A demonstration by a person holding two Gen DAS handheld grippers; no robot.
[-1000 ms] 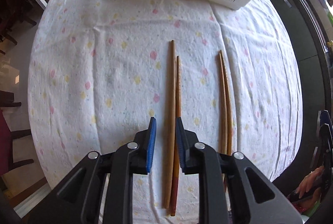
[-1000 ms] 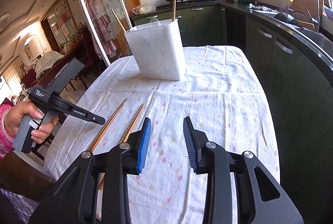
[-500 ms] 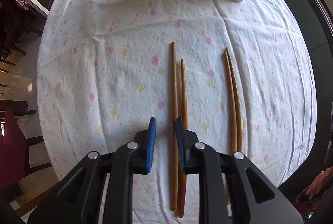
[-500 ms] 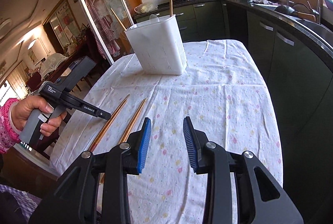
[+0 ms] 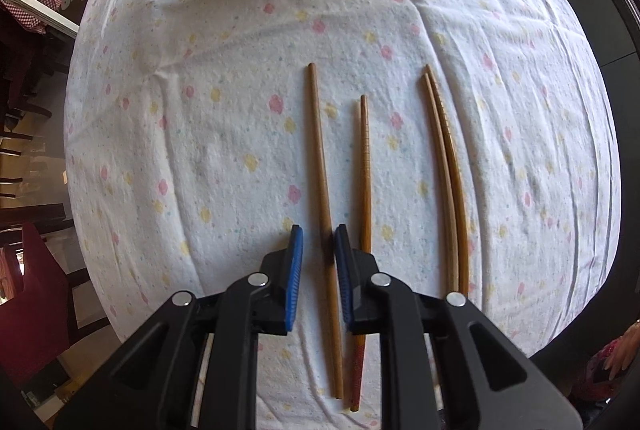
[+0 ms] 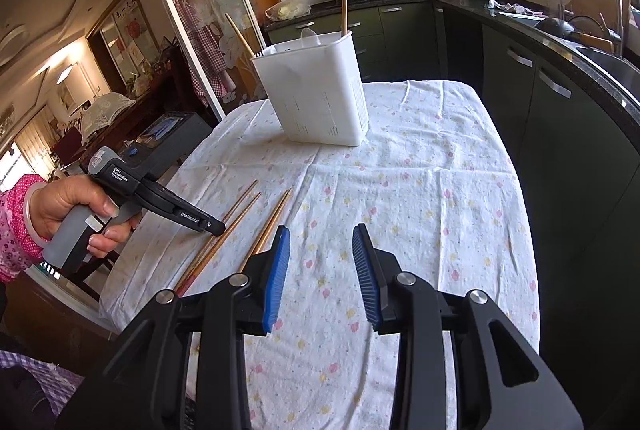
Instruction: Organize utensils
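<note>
Floral tablecloth (image 5: pixel 224 134) (creased), green cabinets (image 6: pixel 532 98)

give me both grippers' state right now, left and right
left gripper: jaws closing around the long plain chopstick, pads not yet pressing on it.
right gripper: jaws opening, nothing between them.

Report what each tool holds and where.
Left tool is closing around the plain chopstick near its thick end, not yet gripping. Right tool holds nothing.

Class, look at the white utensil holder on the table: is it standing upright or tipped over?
Upright: the white utensil holder stands on its base on the tablecloth, open top upward.
</note>
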